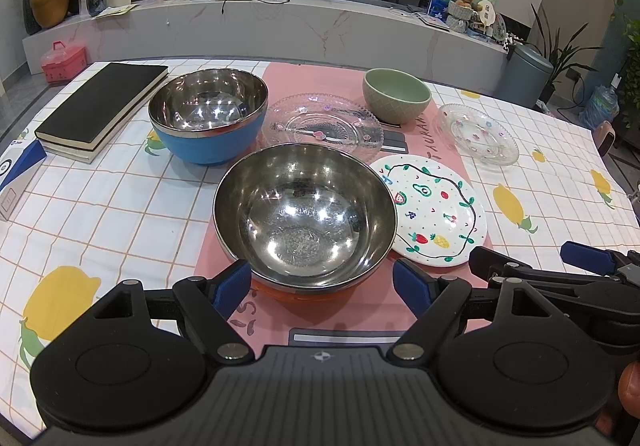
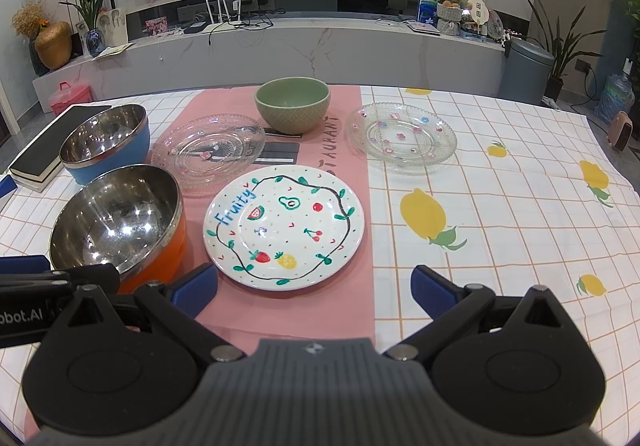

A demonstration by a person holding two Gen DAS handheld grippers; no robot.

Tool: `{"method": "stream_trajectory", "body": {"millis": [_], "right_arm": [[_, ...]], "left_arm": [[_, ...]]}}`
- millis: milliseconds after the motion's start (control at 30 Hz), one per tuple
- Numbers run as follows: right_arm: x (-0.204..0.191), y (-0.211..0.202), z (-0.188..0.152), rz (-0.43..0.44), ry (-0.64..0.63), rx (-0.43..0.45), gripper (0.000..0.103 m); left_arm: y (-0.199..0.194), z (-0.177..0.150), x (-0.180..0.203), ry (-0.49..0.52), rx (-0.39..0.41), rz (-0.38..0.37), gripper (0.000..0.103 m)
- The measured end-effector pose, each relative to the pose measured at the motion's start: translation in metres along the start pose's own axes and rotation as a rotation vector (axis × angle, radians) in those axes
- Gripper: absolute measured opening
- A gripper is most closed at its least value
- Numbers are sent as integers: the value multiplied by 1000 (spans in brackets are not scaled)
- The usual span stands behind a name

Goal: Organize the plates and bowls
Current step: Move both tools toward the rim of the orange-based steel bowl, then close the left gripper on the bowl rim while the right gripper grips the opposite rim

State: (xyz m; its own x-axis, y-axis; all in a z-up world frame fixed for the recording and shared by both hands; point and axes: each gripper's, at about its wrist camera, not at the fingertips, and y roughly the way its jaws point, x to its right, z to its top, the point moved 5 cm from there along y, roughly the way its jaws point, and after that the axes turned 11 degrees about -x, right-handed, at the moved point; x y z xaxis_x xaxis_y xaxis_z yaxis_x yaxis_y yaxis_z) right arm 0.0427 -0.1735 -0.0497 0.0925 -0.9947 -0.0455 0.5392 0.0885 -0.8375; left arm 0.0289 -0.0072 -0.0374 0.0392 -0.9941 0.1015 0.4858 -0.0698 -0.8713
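An orange steel-lined bowl (image 1: 304, 213) sits just in front of my open, empty left gripper (image 1: 322, 282); it also shows in the right wrist view (image 2: 120, 217). A blue steel-lined bowl (image 1: 208, 113) (image 2: 106, 141) stands behind it to the left. A white fruit-print plate (image 1: 434, 209) (image 2: 284, 226) lies right of the orange bowl, just ahead of my open, empty right gripper (image 2: 314, 290). A glass plate (image 1: 324, 127) (image 2: 210, 151) lies mid-table, a second glass plate (image 1: 478, 133) (image 2: 402, 137) far right. A green bowl (image 1: 396, 93) (image 2: 293, 103) stands at the back.
All sits on a pink runner (image 2: 304, 310) over a lemon-print tablecloth (image 2: 500, 213). Black books (image 1: 100, 107) and a blue-white box (image 1: 18, 173) lie at the left. The right gripper's fingers (image 1: 588, 252) show at the right of the left wrist view.
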Motion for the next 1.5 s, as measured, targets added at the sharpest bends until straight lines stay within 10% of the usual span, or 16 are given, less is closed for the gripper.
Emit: {"method": "stream_trajectory", "body": {"millis": [1033, 1500], "right_arm": [[-2, -1, 5, 7, -23, 7, 100], [-41, 16, 42, 196, -55, -30, 100]], "left_arm": [[-2, 2, -1, -10, 1, -13, 86], [1, 22, -37, -123, 19, 45, 75]]}}
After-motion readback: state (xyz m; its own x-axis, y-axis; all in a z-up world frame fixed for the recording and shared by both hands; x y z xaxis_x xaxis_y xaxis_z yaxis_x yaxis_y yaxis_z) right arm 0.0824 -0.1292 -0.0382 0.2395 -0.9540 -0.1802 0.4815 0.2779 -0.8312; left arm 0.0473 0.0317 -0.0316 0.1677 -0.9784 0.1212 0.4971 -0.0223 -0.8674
